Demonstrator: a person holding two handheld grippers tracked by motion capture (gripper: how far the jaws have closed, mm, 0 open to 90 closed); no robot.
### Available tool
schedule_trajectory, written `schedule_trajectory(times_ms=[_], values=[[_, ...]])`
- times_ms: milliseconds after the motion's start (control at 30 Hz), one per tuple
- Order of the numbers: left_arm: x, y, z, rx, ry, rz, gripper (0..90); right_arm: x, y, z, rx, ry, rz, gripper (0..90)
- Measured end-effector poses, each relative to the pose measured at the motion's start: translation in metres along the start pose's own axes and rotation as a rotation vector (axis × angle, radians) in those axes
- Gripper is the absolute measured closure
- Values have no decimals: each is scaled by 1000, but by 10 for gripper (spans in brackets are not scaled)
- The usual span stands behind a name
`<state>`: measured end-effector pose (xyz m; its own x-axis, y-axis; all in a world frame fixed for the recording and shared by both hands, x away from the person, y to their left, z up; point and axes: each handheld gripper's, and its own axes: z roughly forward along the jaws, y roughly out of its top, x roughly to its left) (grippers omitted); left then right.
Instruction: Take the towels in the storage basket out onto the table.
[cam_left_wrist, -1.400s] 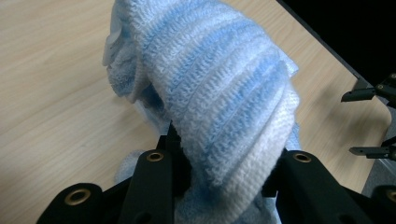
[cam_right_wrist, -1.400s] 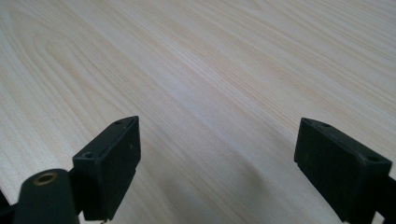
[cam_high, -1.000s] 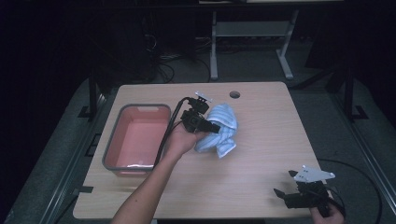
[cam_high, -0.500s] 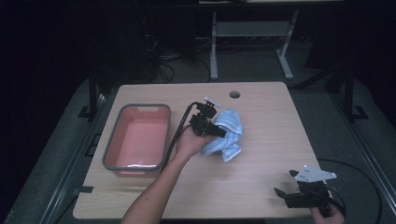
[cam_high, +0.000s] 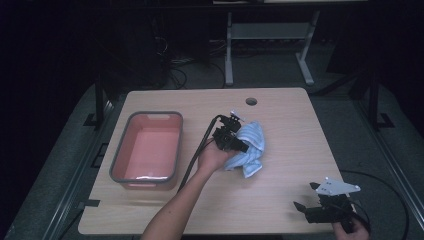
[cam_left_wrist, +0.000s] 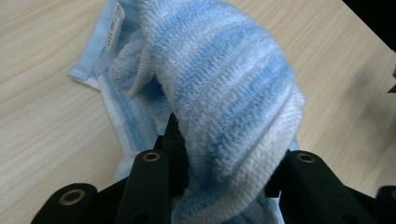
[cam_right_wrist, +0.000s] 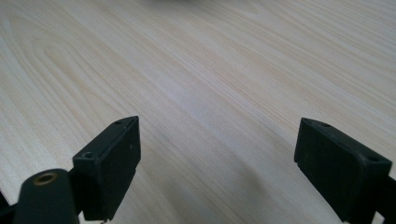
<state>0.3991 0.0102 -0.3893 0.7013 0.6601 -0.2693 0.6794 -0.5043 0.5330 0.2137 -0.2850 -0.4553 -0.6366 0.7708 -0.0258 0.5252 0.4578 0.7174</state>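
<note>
A blue-and-white striped towel (cam_high: 254, 146) lies bunched near the middle of the wooden table (cam_high: 295, 125). My left gripper (cam_high: 242, 146) is low over the table and shut on it. In the left gripper view a thick fold of the towel (cam_left_wrist: 233, 84) fills the gap between the two black jaws of the left gripper (cam_left_wrist: 229, 156), and the rest drapes onto the wood with a small label showing. My right gripper (cam_high: 301, 209) rests at the front right corner. In the right gripper view, the right gripper (cam_right_wrist: 217, 154) stands open over bare wood.
A pink tub with a grey rim (cam_high: 116, 160) stands on the left part of the table, with nothing in it. A round cable hole (cam_high: 251, 101) is at the back edge. A cable (cam_high: 192, 160) trails from the left gripper toward the front.
My left hand has come down and toward the front right, dragging the towel with it. The right gripper has stayed where it was.
</note>
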Motion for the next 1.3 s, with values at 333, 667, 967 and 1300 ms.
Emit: schedule_trajectory(times_ms=[333,667,967,1300], values=[[0,0,15,12,0,-11,628,0,0,0,-3,-2,3,140],[-3,-6,31,45,24,-8,561,1,-1,-1,-8,2,-8,140],[-3,-8,32,36,11,-28,518,3,1,1,-2,6,-14,140],[-1,-16,24,15,-41,-60,385,3,2,2,-2,-4,-11,140]])
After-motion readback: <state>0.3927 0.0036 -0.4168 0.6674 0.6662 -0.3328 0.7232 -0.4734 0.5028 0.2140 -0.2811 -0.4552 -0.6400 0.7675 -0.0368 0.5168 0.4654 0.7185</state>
